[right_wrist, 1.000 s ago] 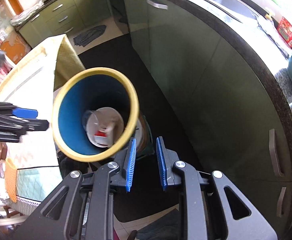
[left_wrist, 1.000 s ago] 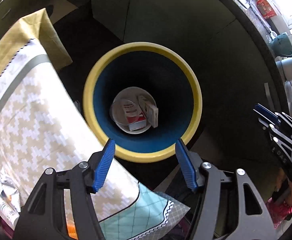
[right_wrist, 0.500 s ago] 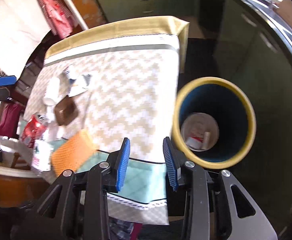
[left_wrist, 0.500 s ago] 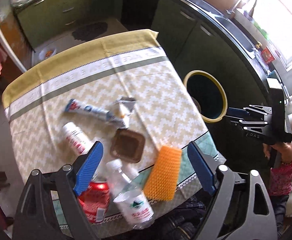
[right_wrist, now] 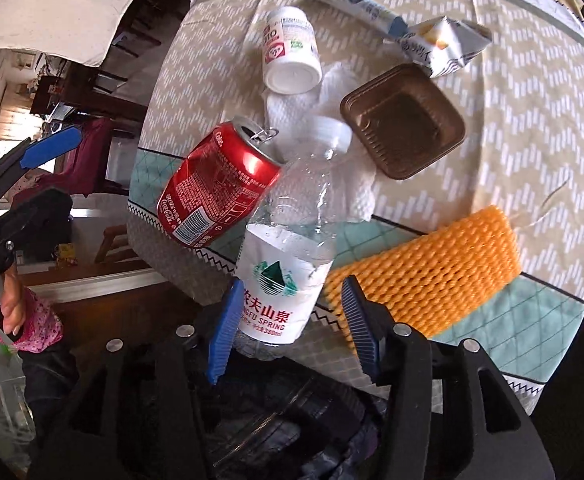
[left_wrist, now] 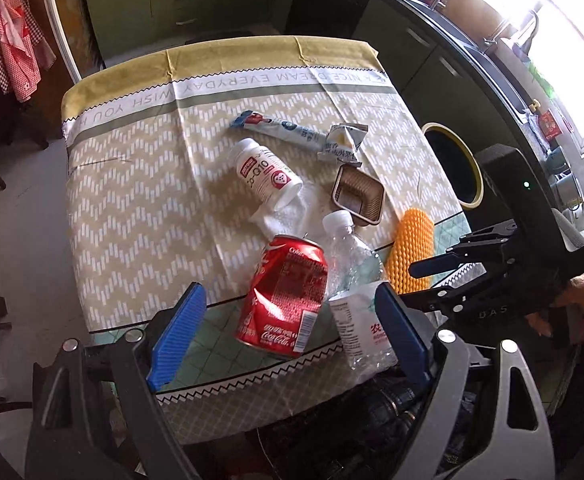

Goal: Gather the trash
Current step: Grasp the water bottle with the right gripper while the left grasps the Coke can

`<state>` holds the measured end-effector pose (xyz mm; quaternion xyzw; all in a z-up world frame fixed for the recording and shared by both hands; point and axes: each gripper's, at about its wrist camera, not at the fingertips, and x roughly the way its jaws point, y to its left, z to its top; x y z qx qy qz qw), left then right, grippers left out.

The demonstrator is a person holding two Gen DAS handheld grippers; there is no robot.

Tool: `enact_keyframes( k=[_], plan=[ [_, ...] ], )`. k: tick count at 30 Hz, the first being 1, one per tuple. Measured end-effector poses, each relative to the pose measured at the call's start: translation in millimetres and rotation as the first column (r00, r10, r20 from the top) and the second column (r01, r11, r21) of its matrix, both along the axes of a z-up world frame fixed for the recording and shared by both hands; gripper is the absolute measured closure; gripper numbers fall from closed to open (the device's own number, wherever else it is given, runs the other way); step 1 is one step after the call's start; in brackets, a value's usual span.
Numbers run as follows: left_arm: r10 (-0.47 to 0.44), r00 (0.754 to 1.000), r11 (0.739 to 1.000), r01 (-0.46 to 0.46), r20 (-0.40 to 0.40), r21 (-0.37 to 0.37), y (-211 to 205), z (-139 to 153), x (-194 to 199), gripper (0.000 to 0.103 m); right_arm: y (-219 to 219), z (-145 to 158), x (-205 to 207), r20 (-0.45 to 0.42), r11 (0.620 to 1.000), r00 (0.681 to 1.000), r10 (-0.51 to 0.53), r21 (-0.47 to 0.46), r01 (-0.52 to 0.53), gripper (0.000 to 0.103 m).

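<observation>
Both grippers, left gripper [left_wrist: 288, 344] and right gripper [right_wrist: 288, 330], hover spread wide, holding nothing. Dented Coca-Cola can [left_wrist: 286, 300] lies at the tablecloth's [left_wrist: 132, 200] six-o'clock edge, water bottle [right_wrist: 288, 236] touching at its three o'clock.

Strong daylight from window [left_wrist: 563, 40] at upper right of left wrist view, blown out to white. Tablecloth [left_wrist: 140, 184] evenly bright, shadows soft. Glare on red can [right_wrist: 220, 184] and clear bottle [right_wrist: 292, 220]. Heavy fisheye bending, dark vignette at corners. Orange foam net [right_wrist: 431, 272] slightly motion-blurred; centre sharp.
</observation>
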<state>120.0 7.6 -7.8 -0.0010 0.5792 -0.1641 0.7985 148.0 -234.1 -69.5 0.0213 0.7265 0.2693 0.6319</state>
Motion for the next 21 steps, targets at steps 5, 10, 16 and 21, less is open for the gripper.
enact_keyframes(
  k=[5, 10, 16, 21],
  plan=[
    [-0.008, 1.0, 1.0, 0.008, 0.026, -0.021, 20.0, 3.5, -14.6, 0.021, 15.5, -13.0, -7.7, -0.056, 0.998, 0.998, -0.024, -0.057, 0.021, 0.043],
    [0.013, 0.998, 0.999, -0.011, 0.065, -0.037, 44.1, 10.5, -27.8, 0.019, 33.2, -29.0, -14.6, -0.088, 0.994, 0.995, -0.037, -0.105, 0.028, 0.037],
    [0.024, 0.998, 0.998, -0.02, 0.066, -0.06, 61.1, 3.8, -38.4, 0.019, 56.7, -52.2, -17.6, -0.116, 0.991, 0.992, -0.042, -0.131, 0.027, 0.034],
    [0.02, 0.998, 0.998, -0.017, 0.051, -0.063, 65.8, -4.2, -41.6, 0.019, 65.5, -73.1, -16.8, -0.167, 0.992, 0.983, -0.076, -0.114, 0.058, 0.033]
  ],
)
